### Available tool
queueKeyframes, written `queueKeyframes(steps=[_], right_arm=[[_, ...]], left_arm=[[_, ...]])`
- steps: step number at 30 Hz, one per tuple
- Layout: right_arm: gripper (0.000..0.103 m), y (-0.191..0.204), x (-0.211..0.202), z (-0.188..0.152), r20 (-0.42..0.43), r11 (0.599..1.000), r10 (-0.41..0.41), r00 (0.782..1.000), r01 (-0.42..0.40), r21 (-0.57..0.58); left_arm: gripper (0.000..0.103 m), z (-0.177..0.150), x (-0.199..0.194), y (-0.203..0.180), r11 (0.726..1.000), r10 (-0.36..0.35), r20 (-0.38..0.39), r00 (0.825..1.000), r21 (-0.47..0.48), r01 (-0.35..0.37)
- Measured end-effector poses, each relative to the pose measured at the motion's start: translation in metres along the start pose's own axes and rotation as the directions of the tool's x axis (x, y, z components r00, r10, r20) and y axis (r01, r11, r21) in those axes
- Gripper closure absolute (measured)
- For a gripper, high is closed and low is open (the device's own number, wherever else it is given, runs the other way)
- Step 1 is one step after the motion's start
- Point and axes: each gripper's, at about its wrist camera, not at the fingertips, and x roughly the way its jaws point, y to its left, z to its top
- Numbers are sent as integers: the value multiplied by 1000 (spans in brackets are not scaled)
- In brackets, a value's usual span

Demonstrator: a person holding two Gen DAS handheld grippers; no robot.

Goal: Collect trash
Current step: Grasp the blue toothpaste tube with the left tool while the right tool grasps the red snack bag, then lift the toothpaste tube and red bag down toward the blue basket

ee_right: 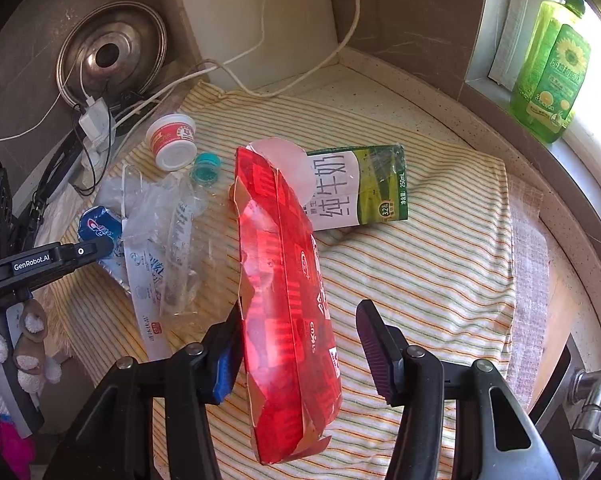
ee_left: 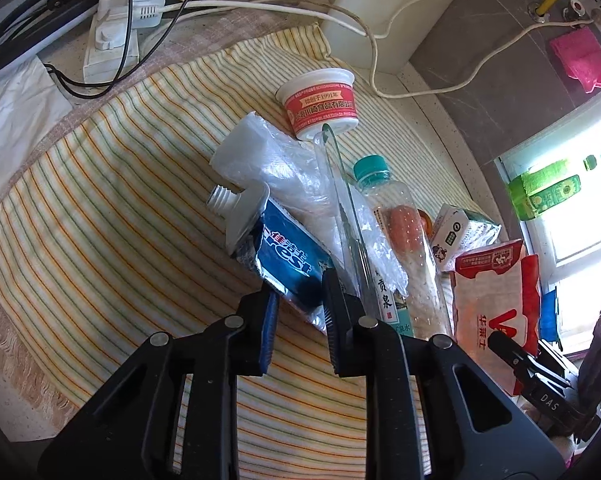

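Striped cloth [ee_right: 440,280] spread on a speckled countertop [ee_right: 440,120], with trash gathered on it. L gripper [ee_left: 300,312] is seen closed on the flattened tail of a blue toothpaste tube [ee_left: 284,256], cap off, "Crest" lettering legible. R gripper [ee_right: 296,344] is seen straddling a red snack bag [ee_right: 284,292] with white print too distorted to read; the L pad touches the bag, while a clear gap is left at the R pad, so no grip is made. Behind the bag a green-and-white milk carton [ee_right: 360,184] is laid on its side, marked "纯牛奶", "250mL" and "3.2g". Beside the tube are shown crumpled clear plastic wrap [ee_left: 300,176], a clear water bottle w/ teal cap [ee_left: 384,208] and a white tub w/ red label [ee_left: 324,104] reading "1991年", all on the cloth. "GenRobot.AI" is printed on the L tool as seen from the R wrist view. A green detergent bottle [ee_right: 548,68] w/ sunflower label is stood on the window sill.
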Motion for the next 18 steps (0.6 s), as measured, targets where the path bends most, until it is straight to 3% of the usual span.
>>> queueKeyframes(steps=[4,18], right_arm=[[65,-8,6,-1,-20,1000,20,1000,-19,17],[84,-31,8,-2,-10,992,104,994,-103,78]], left_arm=[[87,2,0,-2,1000,-3,21,1000,-4,3],[97,0,-33,8,999,-19,86,996,-24,21]])
